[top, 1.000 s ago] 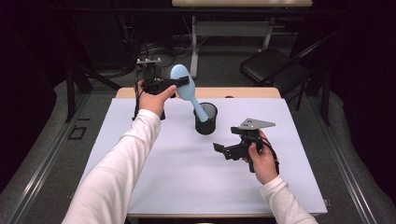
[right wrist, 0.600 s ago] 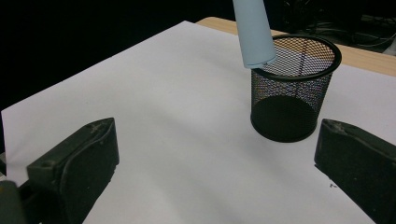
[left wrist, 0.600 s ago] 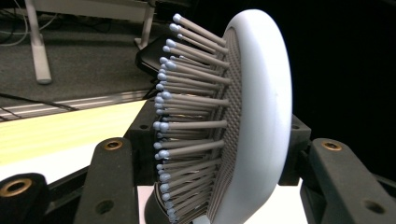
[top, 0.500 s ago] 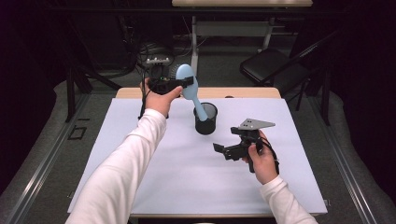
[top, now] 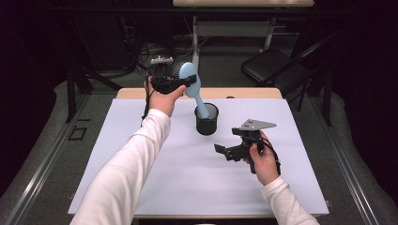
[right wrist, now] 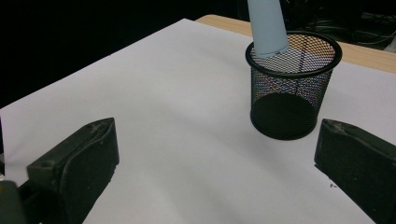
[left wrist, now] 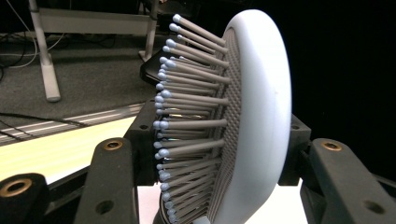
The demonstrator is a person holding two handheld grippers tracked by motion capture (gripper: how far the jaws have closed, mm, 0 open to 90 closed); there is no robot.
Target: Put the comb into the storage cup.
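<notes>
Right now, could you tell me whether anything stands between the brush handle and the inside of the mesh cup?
Nothing visible does. The left hand-held gripper holds the blue hairbrush by its head, and the handle tip sits at the open rim of the black mesh cup, whose inside looks empty.

brush (left wrist: pixel 261 116): smooth, slightly shiny pale blue plastic, with thin grey bristles
cup (right wrist: pixel 292 84): black wire mesh, looks like metal
table cover (top: pixel 187 178): flat, matt white, like paper
table edge (top: pixel 244 93): light wood
sleeve (top: pixel 126 178): soft white cloth
</notes>
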